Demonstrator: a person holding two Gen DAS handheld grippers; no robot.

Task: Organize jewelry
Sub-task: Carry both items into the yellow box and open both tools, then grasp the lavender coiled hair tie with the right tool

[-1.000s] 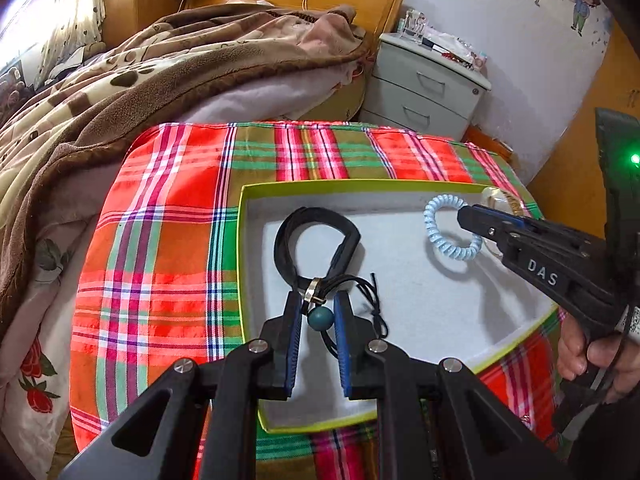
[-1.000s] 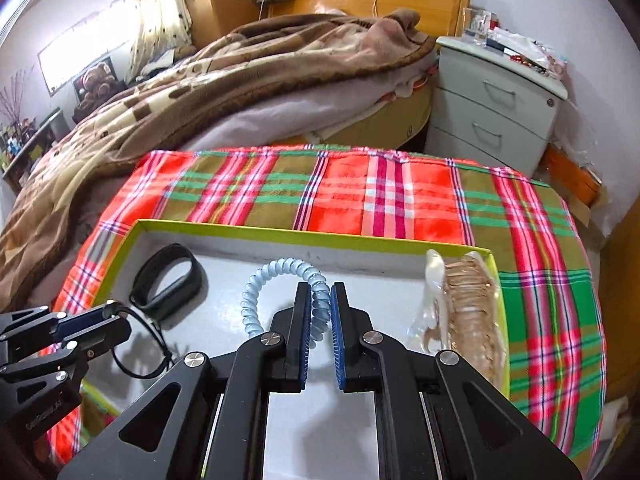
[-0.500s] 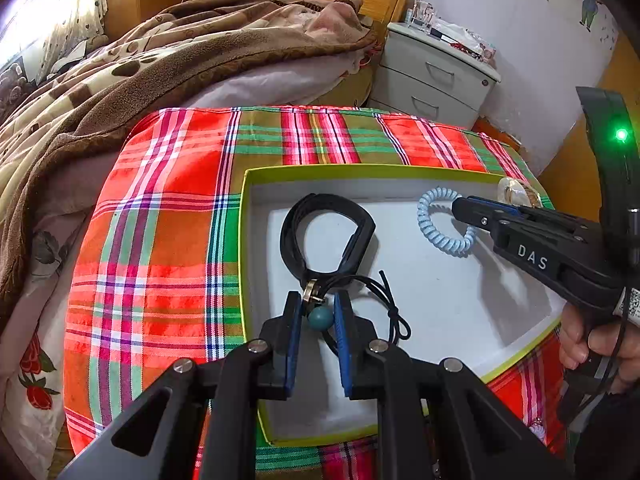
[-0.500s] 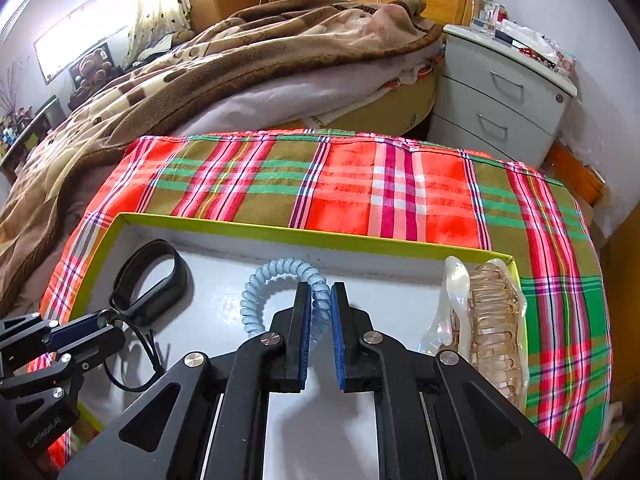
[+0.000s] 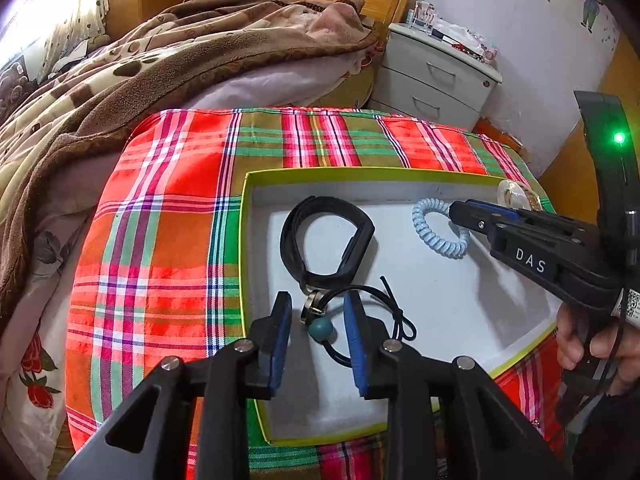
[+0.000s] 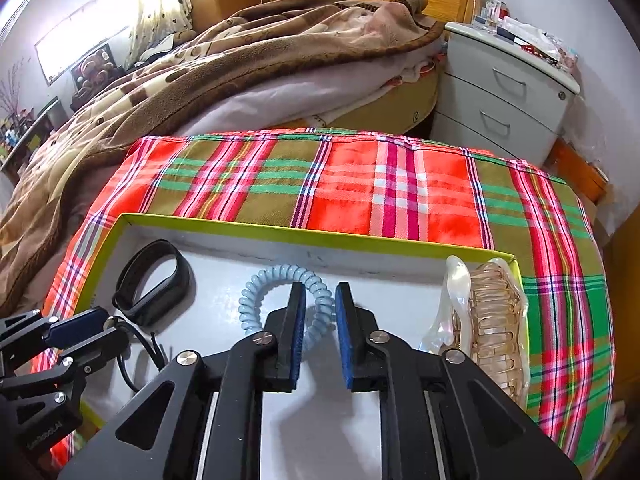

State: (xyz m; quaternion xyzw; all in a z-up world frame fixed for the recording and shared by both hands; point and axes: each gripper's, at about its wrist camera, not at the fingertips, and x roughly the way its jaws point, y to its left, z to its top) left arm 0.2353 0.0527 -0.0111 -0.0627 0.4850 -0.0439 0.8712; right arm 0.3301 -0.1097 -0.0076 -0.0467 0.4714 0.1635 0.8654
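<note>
A white tray with a yellow-green rim (image 5: 360,174) (image 6: 304,232) lies on the plaid cloth. My left gripper (image 5: 316,304) is open, its pads on either side of a black cord necklace with a teal bead (image 5: 321,328) and a metal ring (image 5: 313,307). A black wristband (image 5: 326,240) (image 6: 154,280) lies just beyond. My right gripper (image 6: 318,292) is open around the side of a light-blue coil hair tie (image 6: 276,280) (image 5: 438,232) that rests on the tray.
A clear pink hair claw (image 6: 494,312) and a pearly clip (image 6: 456,280) lie at the tray's right edge. A bed with a brown blanket (image 5: 160,64) is behind. A grey nightstand (image 6: 508,92) stands at the back right.
Both grippers have opened. The left let go of the bead necklace and the right let go of the coil hair tie; both items now rest in the tray.
</note>
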